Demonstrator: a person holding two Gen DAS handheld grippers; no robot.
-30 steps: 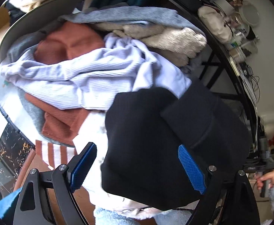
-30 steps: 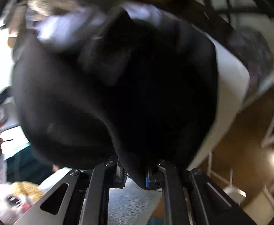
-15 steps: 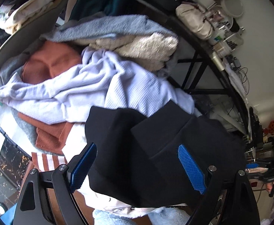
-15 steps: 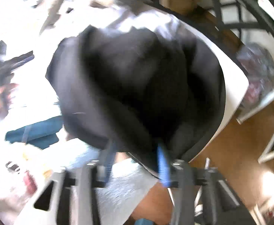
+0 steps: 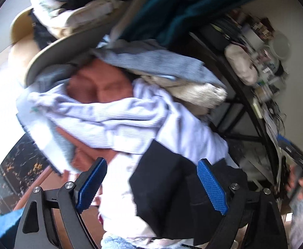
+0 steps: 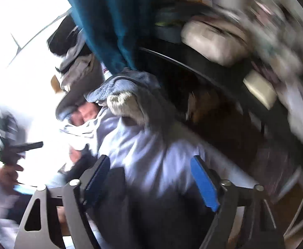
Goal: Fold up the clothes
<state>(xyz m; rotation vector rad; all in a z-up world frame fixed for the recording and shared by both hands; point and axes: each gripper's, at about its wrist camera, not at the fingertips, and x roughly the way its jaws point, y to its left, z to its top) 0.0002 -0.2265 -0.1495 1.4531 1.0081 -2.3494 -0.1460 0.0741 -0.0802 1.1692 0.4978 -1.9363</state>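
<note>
A folded black garment [image 5: 172,188] lies at the near edge of a heap of clothes, partly between the fingers of my left gripper [image 5: 151,184], which is open and grips nothing. Behind it, a lavender ribbed top [image 5: 114,116] sprawls over a rust-coloured garment [image 5: 101,83], a grey knit [image 5: 155,62] and a cream fleece [image 5: 203,95]. The right wrist view is blurred. My right gripper [image 6: 150,179] is open over the lavender top [image 6: 147,145], with a dark cloth [image 6: 151,224] low between its fingers.
A teal fabric [image 5: 172,10] hangs behind the heap. A black metal rack [image 5: 244,108] crowded with small items stands to the right. A hand holding the left gripper [image 6: 12,151] shows at the left of the right wrist view. More clothes [image 5: 72,14] lie on a round surface behind.
My right gripper was shut on the black garment, then opened, let it go and swung toward the heap. The black garment sank lower in the left wrist view.
</note>
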